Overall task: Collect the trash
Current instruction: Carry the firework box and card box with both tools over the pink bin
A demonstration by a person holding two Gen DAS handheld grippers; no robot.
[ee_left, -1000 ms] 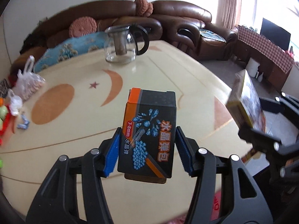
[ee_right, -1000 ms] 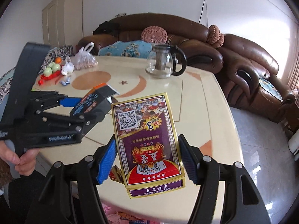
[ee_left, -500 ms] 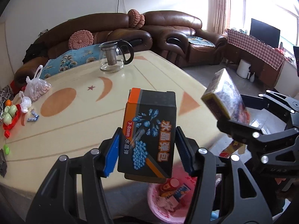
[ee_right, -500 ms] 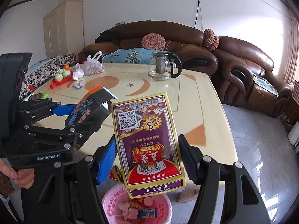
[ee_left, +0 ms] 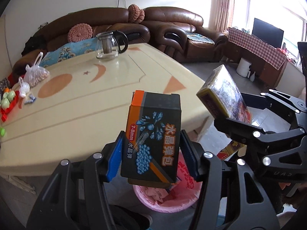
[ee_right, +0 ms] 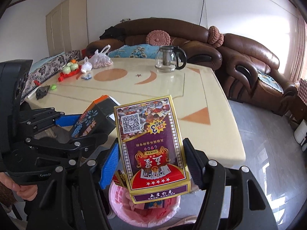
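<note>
Big cream table (ee_left: pixel 80 103) with orange shapes sits behind. Pink-lined trash bin (ee_right: pixel 122 207) is on the floor below both boxes. Right gripper (ee_right: pixel 151 163) is clamped on a purple-and-gold card box (ee_right: pixel 151 143); left gripper (ee_left: pixel 151 153) pinches a black-and-orange cardboard box (ee_left: pixel 153 134).

dark gel-ball box (ee_left: pixel 153 141), purple poker box (ee_right: pixel 151 145), upright above pink bin (ee_right: pixel 122 210)

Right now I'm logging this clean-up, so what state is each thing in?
left gripper: shut on black box
black box: held upright above bin
right gripper: shut on card box
card box: held, print upside down, above bin
pink bin: on floor, lined, trash inside
glass teapot: upright on table, looks empty
plastic bag: knotted, full
</note>
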